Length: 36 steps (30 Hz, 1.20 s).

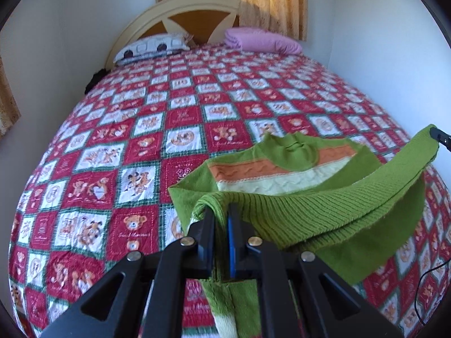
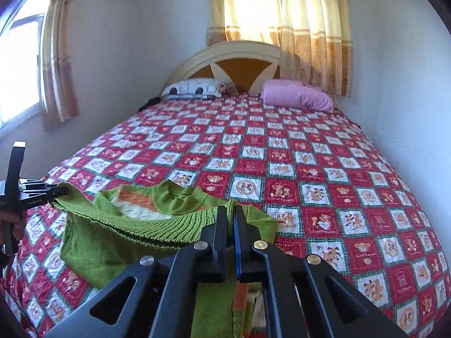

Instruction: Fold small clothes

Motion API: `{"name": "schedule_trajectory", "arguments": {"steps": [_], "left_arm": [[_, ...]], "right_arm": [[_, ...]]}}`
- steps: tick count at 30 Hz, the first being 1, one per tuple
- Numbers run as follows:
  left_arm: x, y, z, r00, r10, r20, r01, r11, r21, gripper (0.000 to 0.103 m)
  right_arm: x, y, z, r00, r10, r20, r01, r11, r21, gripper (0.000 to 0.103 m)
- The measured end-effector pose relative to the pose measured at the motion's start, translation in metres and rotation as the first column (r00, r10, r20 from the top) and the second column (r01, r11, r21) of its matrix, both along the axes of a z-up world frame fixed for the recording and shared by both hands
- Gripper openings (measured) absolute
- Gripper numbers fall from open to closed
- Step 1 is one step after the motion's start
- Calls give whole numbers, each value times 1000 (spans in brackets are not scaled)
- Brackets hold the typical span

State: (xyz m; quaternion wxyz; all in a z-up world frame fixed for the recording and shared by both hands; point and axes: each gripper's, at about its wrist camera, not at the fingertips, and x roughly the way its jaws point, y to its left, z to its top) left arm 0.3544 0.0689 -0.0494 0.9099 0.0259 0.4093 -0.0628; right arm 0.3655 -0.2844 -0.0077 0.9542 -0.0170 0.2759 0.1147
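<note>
Left wrist view: left gripper [image 1: 221,211] fingers nearly together, pinching the ribbed hem of green sweater [image 1: 310,214] at its L corner; fabric bunched betw. the pads, more hanging below. Right wrist view: right gripper [image 2: 230,211] likewise narrow, clamped on the opposite hem corner [image 2: 231,204]. Hem stretched in a sagging band betw. the two grippers, lifted off the bed; other gripper visible at frame edge in each view [image 1: 439,138] [image 2: 42,194]. Sweater's upper part w/ collar, orange + cream stripes [image 1: 279,169] lies flat on bedspread [image 1: 112,140], red/white checked w/ bear prints. Farther back: patterned pillow [image 1: 153,46] and pink folded blanket [image 1: 262,40] against headboard [image 1: 194,8]. Curtains [image 2: 287,14] behind, sunlit. Thin black cable [image 1: 428,276] at R edge.
</note>
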Motion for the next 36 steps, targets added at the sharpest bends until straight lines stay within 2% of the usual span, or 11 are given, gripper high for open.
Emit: {"name": "schedule_trajectory", "arguments": {"steps": [3,7,11,15,20,27,30,31,32,33,36], "left_arm": [[26,-4,-24,998,-6,-60,7,1000,15,9],[53,-2,-53,995,72,-72,-67,995,67,24],[49,17,-53,990,140,-32,-138,989,46,73],[33,35,-48,989,150,15,-151,986,66,75],[23,17,-44,997,42,59,-45,998,53,81],[36,-44,-54,990,-102,98,78,971,225,82],[57,-51,-68,995,-89,42,76,966,249,62],[64,-50,-73,996,-89,12,84,968,237,29],[70,-47,-77,996,-84,-23,87,972,219,9],[73,-41,-78,998,-51,-41,58,979,196,6],[63,-21,-57,1000,-6,31,3,995,104,6]], "right_arm": [[30,5,-19,999,-13,-47,12,1000,-18,3],[77,8,-55,991,-33,-130,31,999,-21,3],[113,-4,-87,980,-102,-169,97,995,-39,16],[106,-21,-95,978,-97,-183,99,995,3,52],[95,-37,-103,972,-71,-224,80,996,32,53],[107,-26,-116,957,5,-291,6,999,40,53],[119,-14,-128,945,7,-326,-16,1000,-26,52],[123,-10,-133,941,-2,-338,-19,998,-59,52],[124,-7,-137,942,-12,-336,-20,996,-91,37],[124,-5,-137,946,-16,-324,-23,993,-116,4],[115,-5,-121,966,-7,-257,-19,995,-101,3]]}}
